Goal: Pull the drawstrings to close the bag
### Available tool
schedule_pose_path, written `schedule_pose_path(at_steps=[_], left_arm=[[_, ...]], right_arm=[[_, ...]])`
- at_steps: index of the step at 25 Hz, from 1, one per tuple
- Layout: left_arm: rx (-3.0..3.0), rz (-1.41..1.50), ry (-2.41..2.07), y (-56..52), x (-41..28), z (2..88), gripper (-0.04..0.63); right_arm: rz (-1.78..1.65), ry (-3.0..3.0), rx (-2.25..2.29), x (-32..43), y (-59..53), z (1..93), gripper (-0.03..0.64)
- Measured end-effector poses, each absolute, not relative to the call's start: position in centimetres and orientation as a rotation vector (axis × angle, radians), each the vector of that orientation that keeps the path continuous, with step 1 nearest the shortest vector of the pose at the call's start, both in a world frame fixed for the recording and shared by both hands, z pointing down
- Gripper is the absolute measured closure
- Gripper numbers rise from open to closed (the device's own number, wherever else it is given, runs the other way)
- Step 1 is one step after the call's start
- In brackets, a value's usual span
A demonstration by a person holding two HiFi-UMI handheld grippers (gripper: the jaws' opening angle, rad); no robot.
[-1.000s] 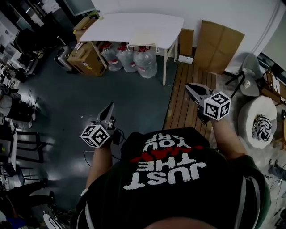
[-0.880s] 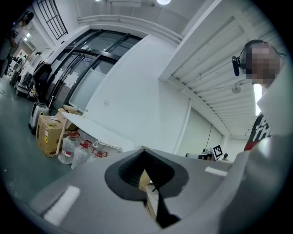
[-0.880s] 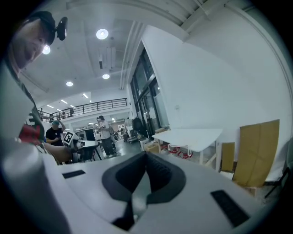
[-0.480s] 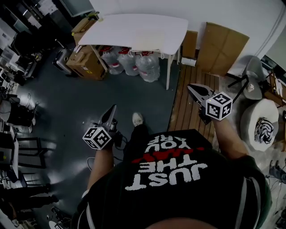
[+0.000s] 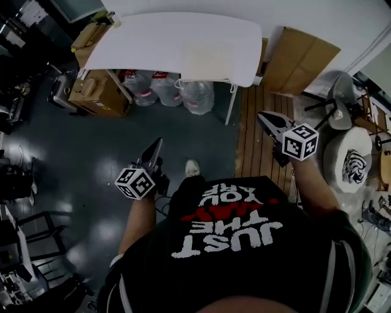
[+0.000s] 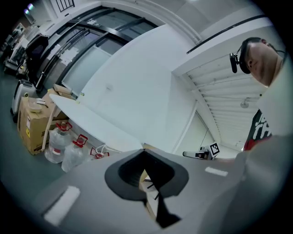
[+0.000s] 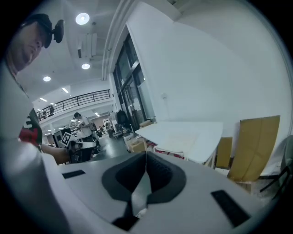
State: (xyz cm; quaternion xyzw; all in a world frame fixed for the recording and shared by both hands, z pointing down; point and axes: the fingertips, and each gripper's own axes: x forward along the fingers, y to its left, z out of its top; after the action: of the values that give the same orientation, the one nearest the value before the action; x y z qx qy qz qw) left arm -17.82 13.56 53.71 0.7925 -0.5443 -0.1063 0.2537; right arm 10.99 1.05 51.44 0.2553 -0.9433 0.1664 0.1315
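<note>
One white table (image 5: 177, 46). One bag (image 5: 209, 61), pale, flat on table toward its right end. Three water bottles (image 5: 197, 96), in row on floor (image 5: 183, 134) under table. Two cardboard boxes (image 5: 98, 95) at table's left end. Two cardboard sheets (image 5: 305, 61) against wall (image 5: 305, 18), past table's right edge. Two grippers: left hand-held gripper (image 5: 160, 140), right hand-held gripper (image 5: 261, 114). Two marker cubes (image 5: 135, 183), one per gripper. One shoe (image 5: 192, 167) in view.

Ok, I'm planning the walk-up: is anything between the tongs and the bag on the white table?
Nothing visible. The pale bag lies alone on the white table; the left tongs and right tongs are shut and empty, with open floor ahead. The water bottles and cardboard box sit under the table, out of the way.
</note>
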Motion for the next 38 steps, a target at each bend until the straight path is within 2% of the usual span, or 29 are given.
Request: schedule_pose_path(at_steps=[8, 15, 23, 30, 38], left_arm=[[2.216, -0.225, -1.303, 1.3, -28.2, 52.3, 0.595], [2.205, -0.194, -1.217, -5.3, -30.5, 52.8, 0.595], [2.134, -0.069, -1.159, -8.3, -25.8, 55.6, 0.595], [2.051, -0.001, -1.283, -11.3, -19.0, 58.3, 0.595], [1.935, 0.130, -1.363, -13.3, -16.9, 62.0, 0.595]], right_arm=[[0.536, -2.647, 0.877, 0.7, -9.2, 48.6, 0.607], [0.573, -2.555, 0.935, -0.6, -13.5, 48.8, 0.607], [0.740, -2.457, 0.964, 5.3, -17.1, 55.1, 0.607], [0.830, -2.391, 0.791, 11.9, -19.3, 65.2, 0.607], [0.779, -2.355, 0.589, 11.4, -20.8, 72.2, 0.606]])
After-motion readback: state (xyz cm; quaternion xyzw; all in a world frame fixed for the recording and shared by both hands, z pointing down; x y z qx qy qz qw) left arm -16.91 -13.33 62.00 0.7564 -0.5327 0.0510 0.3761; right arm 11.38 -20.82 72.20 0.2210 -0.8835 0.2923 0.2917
